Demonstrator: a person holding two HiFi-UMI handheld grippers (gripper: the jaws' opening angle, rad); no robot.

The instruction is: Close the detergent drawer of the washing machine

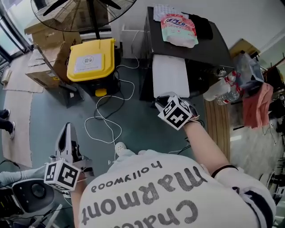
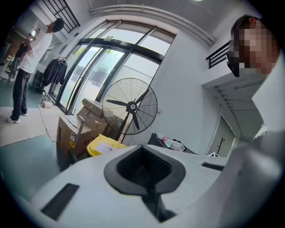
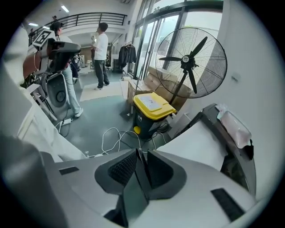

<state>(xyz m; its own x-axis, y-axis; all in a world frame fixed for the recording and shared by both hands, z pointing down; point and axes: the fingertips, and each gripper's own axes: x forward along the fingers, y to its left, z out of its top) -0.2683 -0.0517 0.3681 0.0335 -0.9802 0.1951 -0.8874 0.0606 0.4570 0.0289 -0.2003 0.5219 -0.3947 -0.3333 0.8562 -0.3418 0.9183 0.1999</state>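
Detergent drawer point(image 1: 169, 75) is sticking out the front of the washing machine point(image 1: 200, 49), so not shut yet. Right gripper point(image 1: 165, 101) sits right by its front edge, fingers barely apart and empty, I'd guess to shove it in. Left gripper point(image 1: 67, 133) hangs off to the side, fingers closed on nothing.

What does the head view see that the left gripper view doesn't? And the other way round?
Only the head view: white cables tangled on the floor, plastic bottles and the right claw.
Only the left gripper view: a whole person standing far off, tall glass doors and dark clothes hanging on a rack.
Both: the big fan, the yellow box and the pouch lying on the black machine.
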